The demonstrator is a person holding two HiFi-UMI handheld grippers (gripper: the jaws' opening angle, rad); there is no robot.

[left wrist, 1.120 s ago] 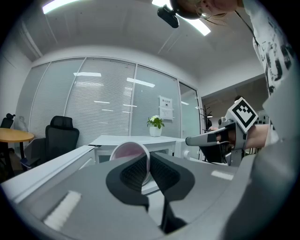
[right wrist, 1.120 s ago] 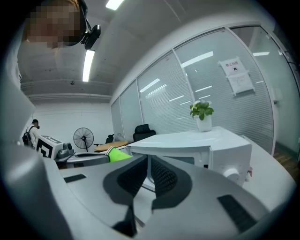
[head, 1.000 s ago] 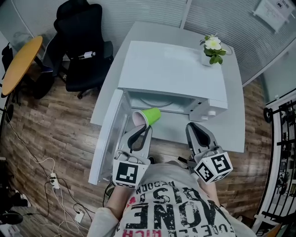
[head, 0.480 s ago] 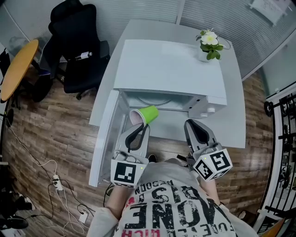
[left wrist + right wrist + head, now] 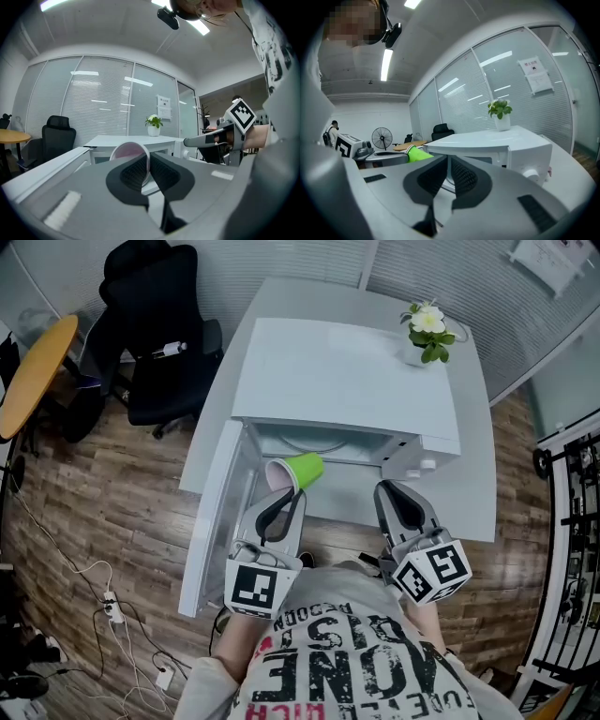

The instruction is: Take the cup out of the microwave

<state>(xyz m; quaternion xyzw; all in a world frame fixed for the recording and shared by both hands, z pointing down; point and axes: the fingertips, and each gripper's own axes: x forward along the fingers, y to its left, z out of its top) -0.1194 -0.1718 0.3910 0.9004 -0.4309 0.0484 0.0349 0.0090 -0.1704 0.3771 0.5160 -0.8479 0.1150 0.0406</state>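
1. My left hand-held gripper (image 5: pixel 288 497) is clenched on the green cup's (image 5: pixel 305 470) rim — cup tipped sideways, just before the open microwave (image 5: pixel 347 371).
2. My right hand-held gripper (image 5: pixel 393 490) — jaws together, empty, before the microwave.

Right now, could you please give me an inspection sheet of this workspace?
Surface: white table, bare at its front right.
Job's things: microwave with its door swung open to the left; green cup at the mouth of the opening, tipped on its side, pink inside.
Clutter: potted plant at the table's far right.
Grippers: left gripper jaws shut on the cup's rim; right gripper jaws together, nothing between them.
Cables: power strip and cables on the wooden floor, left.
Surroundings: black office chair, round wooden table, blinds behind.
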